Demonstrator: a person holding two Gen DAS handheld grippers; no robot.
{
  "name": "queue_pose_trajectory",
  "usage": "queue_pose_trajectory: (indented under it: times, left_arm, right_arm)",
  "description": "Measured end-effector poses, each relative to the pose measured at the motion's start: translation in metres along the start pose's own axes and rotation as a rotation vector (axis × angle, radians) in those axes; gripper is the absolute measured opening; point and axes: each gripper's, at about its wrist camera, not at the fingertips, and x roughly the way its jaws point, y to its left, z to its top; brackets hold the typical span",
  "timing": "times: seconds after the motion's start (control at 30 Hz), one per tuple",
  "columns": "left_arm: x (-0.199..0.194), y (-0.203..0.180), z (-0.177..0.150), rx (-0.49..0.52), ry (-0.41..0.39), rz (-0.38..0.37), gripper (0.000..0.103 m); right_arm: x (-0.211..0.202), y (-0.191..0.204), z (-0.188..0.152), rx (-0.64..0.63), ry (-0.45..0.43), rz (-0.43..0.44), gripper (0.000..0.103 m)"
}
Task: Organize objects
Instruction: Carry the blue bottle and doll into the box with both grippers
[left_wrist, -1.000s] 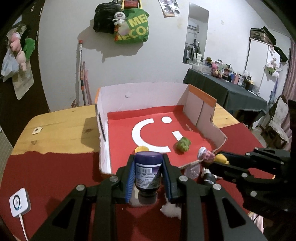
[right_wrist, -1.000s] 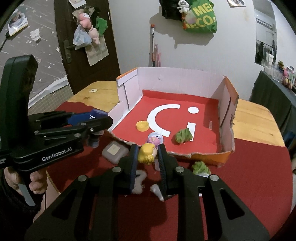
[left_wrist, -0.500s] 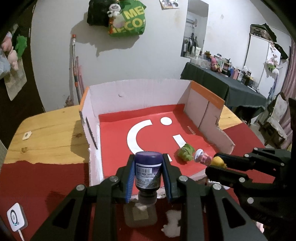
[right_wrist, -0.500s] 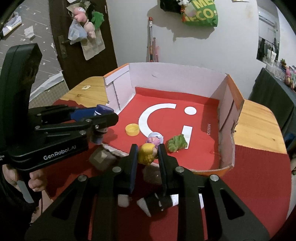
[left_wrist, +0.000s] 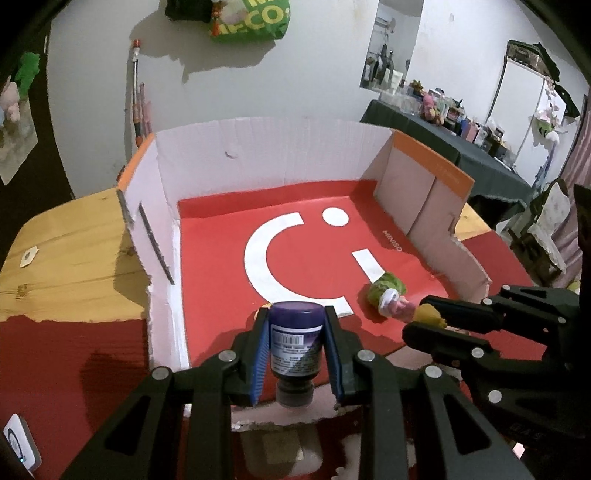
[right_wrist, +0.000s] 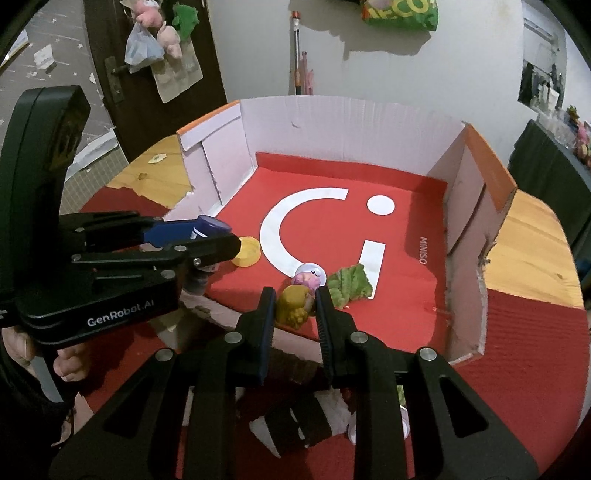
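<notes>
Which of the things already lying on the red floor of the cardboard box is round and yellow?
The yellow cap, on the box floor near its left wall. The green leafy toy and the pink figure lie together further right.

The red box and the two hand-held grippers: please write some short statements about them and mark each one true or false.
1. The left hand-held gripper is shut on a purple bottle. True.
2. The right hand-held gripper is open and holds nothing. False: it is shut on a small yellow toy.
3. A yellow cap lies inside the red box. True.
4. The green leafy toy lies outside the box, on the wooden table. False: it lies on the box floor.
5. The box floor shows a white curved mark and a white dot. True.
</notes>
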Motion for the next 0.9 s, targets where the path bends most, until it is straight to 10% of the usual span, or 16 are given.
queue_pose_trajectory:
  times: [0.9]
  left_arm:
    - [0.042,-0.008,0.007,0.067,0.132,-0.076,0.029]
  right_arm:
    - [0.035,-0.016,0.004,0.007,0.084,0.004,0.021]
